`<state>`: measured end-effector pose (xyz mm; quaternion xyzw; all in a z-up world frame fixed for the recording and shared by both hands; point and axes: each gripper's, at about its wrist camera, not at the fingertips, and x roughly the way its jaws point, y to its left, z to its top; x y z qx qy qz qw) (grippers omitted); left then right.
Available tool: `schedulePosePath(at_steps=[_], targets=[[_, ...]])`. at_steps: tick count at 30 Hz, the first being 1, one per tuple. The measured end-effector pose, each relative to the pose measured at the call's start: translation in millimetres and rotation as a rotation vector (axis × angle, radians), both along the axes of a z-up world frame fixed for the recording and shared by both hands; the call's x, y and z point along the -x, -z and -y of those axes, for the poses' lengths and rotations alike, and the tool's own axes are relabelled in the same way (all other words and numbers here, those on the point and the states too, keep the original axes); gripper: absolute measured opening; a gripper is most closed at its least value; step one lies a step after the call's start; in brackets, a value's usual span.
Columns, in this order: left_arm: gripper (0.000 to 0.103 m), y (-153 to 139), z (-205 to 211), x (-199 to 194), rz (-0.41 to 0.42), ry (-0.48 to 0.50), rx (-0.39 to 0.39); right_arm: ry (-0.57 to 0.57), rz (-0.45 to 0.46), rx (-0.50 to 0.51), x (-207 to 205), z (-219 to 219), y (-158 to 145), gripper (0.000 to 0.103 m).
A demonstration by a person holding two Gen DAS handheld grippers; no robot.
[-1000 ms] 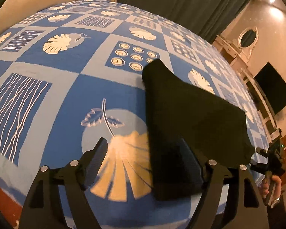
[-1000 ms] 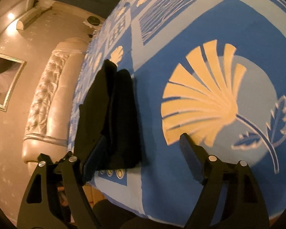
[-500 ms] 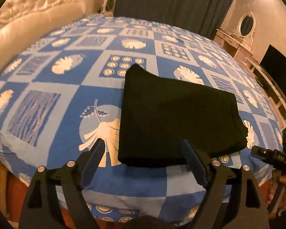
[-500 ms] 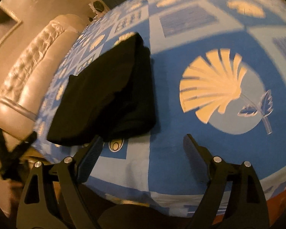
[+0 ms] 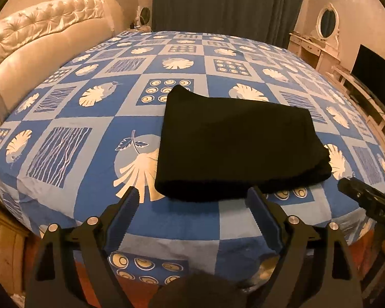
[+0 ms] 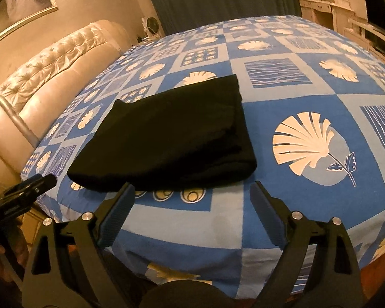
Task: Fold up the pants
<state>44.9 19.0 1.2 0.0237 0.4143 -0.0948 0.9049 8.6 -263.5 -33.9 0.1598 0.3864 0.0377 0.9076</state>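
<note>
Folded black fabric pants [image 5: 233,146] on blue patterned bedsheet [image 5: 95,118]; left gripper [image 5: 192,202] released, empty; right gripper [image 6: 192,197] opening, empty.

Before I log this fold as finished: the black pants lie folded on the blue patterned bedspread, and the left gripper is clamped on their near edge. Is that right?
Not quite. The black pants do lie folded on the blue patterned bedspread, but the left gripper is not clamped on them: its jaws stand open, short of the near edge, with nothing between them. The left wrist view shows it.

Black left gripper [image 5: 192,201], blue ribbed jaws, silver screws
</note>
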Motion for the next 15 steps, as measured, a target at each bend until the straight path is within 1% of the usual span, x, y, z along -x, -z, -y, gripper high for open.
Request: schedulePosePath(at_steps=[3, 4, 9, 15], targets=[[0.085, 0.1, 1.6, -1.1, 0.006, -0.022, -0.038, 0.0, -0.014, -0.017, 0.8, -3.2, 1.8, 0.091], [0.085, -0.8, 0.9, -1.1, 0.01, -0.028, -0.037, 0.003, -0.017, -0.024, 2.0, -3.4, 2.9, 0.091], [0.085, -5.9, -4.7, 0.3, 0.034, -0.039, -0.006, 0.006, -0.031, -0.03, 6.1, -6.1, 7.7, 0.091], [0.085, -7.4, -6.1, -1.6, 0.023, -0.035, 0.022, 0.003, -0.04, -0.021, 10.0, -11.2, 9.5, 0.091]])
